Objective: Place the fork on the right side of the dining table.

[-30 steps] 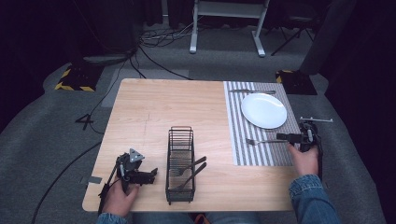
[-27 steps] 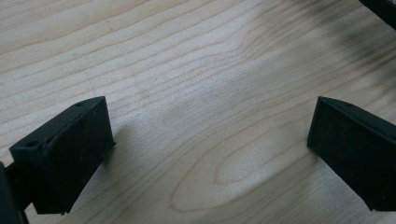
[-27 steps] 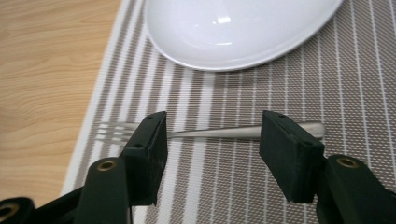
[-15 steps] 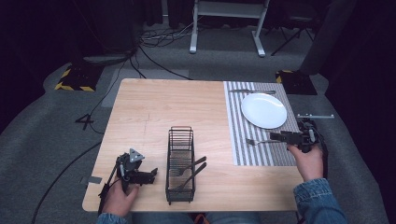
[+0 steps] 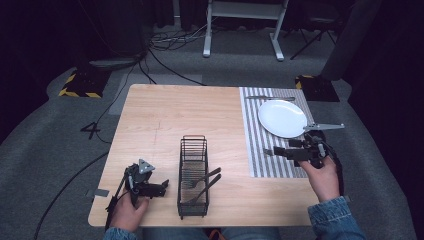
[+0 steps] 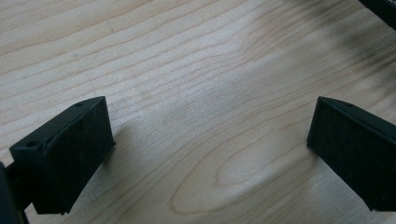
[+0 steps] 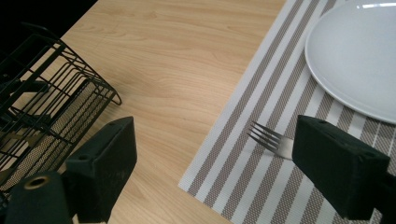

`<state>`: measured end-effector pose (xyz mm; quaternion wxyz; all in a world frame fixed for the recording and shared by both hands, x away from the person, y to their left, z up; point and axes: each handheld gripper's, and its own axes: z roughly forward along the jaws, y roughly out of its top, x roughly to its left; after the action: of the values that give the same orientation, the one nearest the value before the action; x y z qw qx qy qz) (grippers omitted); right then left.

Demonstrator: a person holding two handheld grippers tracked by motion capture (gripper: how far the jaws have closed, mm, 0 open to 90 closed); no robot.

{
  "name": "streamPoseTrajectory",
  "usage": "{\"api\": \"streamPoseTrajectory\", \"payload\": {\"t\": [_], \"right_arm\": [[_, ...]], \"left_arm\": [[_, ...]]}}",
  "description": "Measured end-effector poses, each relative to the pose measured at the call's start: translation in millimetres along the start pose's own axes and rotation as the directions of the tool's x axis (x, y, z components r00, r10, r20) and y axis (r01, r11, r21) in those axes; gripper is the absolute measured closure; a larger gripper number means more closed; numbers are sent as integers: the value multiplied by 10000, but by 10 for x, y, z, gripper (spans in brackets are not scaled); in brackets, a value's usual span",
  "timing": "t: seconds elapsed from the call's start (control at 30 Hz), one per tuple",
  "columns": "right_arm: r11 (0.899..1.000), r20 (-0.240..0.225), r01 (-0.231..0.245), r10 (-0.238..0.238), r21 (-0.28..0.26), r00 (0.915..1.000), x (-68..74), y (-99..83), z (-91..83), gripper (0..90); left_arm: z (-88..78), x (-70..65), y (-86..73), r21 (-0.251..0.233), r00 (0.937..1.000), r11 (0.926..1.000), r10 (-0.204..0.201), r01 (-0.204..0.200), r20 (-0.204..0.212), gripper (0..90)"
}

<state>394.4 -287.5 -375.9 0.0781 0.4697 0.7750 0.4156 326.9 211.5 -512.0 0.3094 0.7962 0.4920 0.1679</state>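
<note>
Steel fork [image 7: 270,139] is lying flat on the striped placemat [image 5: 260,150] now, just near-side of the white plate [image 5: 282,118], by the right edge of the tabletop [image 5: 165,120]. In the right gripper view its tines peek out from behind one jaw and point toward the middle of the table.

Compared with a second ago: the right gripper [image 5: 280,151] was down low over the mat's near right part with the fork handle at its tips. Since then it has lifted and pulled back a bit toward the near right corner, and its jaws have just been opening. They're spread wide now, nothing between them, fork let go on the mat.

Left gripper [image 5: 162,187] hasn't budged. It sits near the near left corner, just left of the black wire basket [image 5: 193,145], jaws wide apart over bare wood with nothing in them.

Basket looks the same as before, with dark-handled cutlery [image 5: 205,182] leaning out of it at the near edge.

No brands, labels or writing I can make out anywhere.
</note>
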Motion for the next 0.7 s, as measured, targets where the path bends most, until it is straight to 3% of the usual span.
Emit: {"api": "streamPoseTrajectory", "payload": {"t": [0.13, 0.23, 0.37, 0.63, 0.7], "right_arm": [[9981, -103, 583, -585, -190, 9982, 169, -9, 41, 102], [9975, -326, 690, -695, -152, 9970, 295, -19, 73, 102], [9938, -269, 1111, -1112, -44, 9934, 443, -42, 135, 102], [9903, -847, 1367, -1341, 259, 9873, 675, -107, 265, 103], [9918, -1145, 1225, -1176, 364, 9864, 705, -121, 298, 103]], "left_arm": [[0, 0, 0, 1, 10000, 10000, 1, -1, 2, 3], [0, 0, 0, 2, 10000, 10000, 1, -1, -1, 3], [0, 0, 0, 1, 10000, 10000, 0, 0, 0, 3], [0, 0, 0, 1, 10000, 10000, 2, -2, 0, 3], [0, 0, 0, 1, 10000, 10000, 2, -2, 0, 3]]}}
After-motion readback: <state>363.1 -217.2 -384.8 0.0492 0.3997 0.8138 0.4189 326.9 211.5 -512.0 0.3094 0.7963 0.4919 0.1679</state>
